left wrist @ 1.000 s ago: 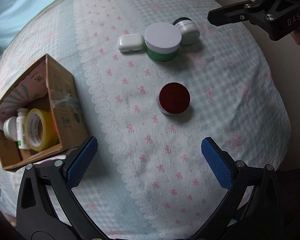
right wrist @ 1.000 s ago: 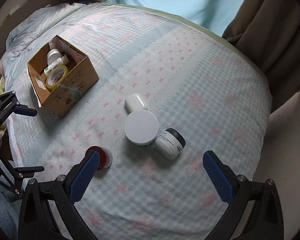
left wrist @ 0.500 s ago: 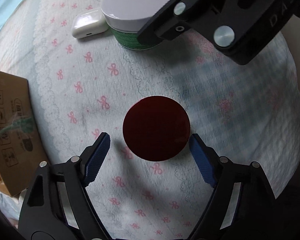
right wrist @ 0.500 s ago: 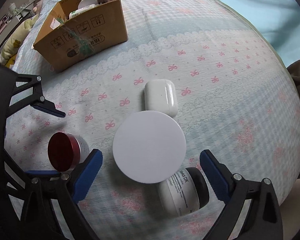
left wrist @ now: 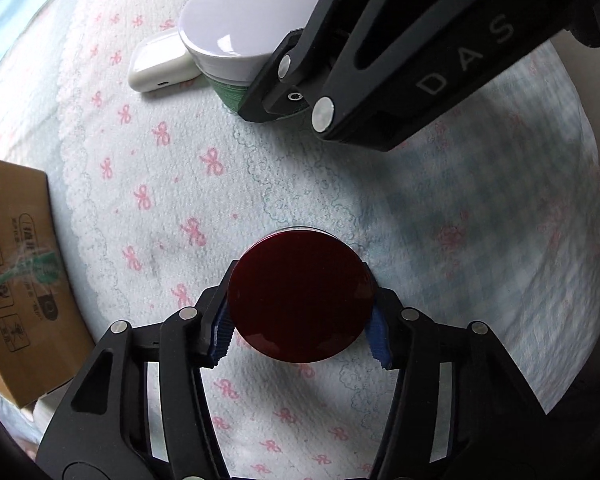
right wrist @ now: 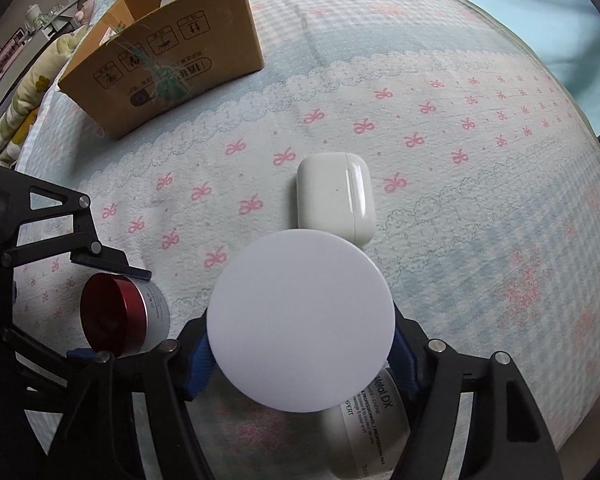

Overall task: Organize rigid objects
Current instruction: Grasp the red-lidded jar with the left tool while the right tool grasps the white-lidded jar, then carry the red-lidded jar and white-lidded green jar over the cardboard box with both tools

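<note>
My left gripper (left wrist: pixel 300 336) is shut on a small jar with a dark red lid (left wrist: pixel 302 296), which sits on the bedspread; the jar also shows in the right wrist view (right wrist: pixel 116 316). My right gripper (right wrist: pixel 300 364) is shut on a green jar with a wide white lid (right wrist: pixel 300 320), seen in the left wrist view (left wrist: pixel 244 28) too. A white earbud case (right wrist: pixel 336 196) lies just beyond the white-lidded jar. A white jar with printed text (right wrist: pixel 364 432) lies on its side beneath my right gripper.
An open cardboard box (right wrist: pixel 168 64) holding bottles stands at the far left of the bed, and its side shows in the left wrist view (left wrist: pixel 16 272). The bedspread (right wrist: pixel 480 160) has pink bows. The bed edge curves away on the right.
Both grippers moved down and forward onto their jars and closed. The left went from open around the red-lidded jar to gripping it; the right closed on the white-lidded jar.
</note>
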The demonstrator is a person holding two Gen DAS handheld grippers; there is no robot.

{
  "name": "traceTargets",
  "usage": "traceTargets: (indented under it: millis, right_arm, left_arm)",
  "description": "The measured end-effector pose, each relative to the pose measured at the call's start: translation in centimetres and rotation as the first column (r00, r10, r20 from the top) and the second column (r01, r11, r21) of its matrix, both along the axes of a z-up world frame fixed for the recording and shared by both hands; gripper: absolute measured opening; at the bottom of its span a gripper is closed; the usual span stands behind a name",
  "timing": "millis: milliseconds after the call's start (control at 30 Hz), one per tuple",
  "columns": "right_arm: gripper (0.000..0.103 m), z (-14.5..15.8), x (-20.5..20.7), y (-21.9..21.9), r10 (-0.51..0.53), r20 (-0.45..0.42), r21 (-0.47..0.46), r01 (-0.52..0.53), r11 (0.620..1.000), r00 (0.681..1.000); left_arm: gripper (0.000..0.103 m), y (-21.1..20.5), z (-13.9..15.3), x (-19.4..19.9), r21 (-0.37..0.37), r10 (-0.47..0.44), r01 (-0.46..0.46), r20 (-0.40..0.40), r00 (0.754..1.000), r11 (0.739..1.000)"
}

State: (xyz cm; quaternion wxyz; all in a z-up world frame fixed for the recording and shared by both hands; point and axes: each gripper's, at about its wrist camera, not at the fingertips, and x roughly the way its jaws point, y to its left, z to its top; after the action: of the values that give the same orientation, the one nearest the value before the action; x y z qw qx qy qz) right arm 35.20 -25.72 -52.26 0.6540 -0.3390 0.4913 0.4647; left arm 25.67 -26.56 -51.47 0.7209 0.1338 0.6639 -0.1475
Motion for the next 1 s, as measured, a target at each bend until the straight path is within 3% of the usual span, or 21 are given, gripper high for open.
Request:
traceTargets:
  millis: [300, 500, 833, 1000]
  right_arm:
    - [0.067, 0.5, -0.9, 0.5, -0.034, 0.007, -0.02, 0.034, 0.999, 0.999]
    - [0.067, 2.5, -1.4, 0.3, -0.099, 0.006, -0.008, 0.099, 0.995, 0.995]
    - [0.067, 10.9, -3.5, -0.4, -0.233, 0.06, 0.032, 0.232, 0.972, 0.97]
    - [0.067, 16.3, -5.1, -1.2, -0.332, 0.08, 0.061, 0.328, 0.943, 0.94]
  left_arm:
    - [0.05, 2.0, 1.5, 0.5, -0.028, 0.033, -0.034, -0.012, 0.999, 0.999]
    - [0.05, 4.0, 4.1, 0.6, -0.05, 0.068, -0.068, 0.002, 0.998, 0.996]
    - [0.05, 8.3, 12.8, -0.5, -0.107, 0.128, -0.12, 0.074, 0.989, 0.987]
    - [0.05, 10.6, 18.3, -1.3, -0.188, 0.169, -0.148, 0.098, 0.981, 0.971]
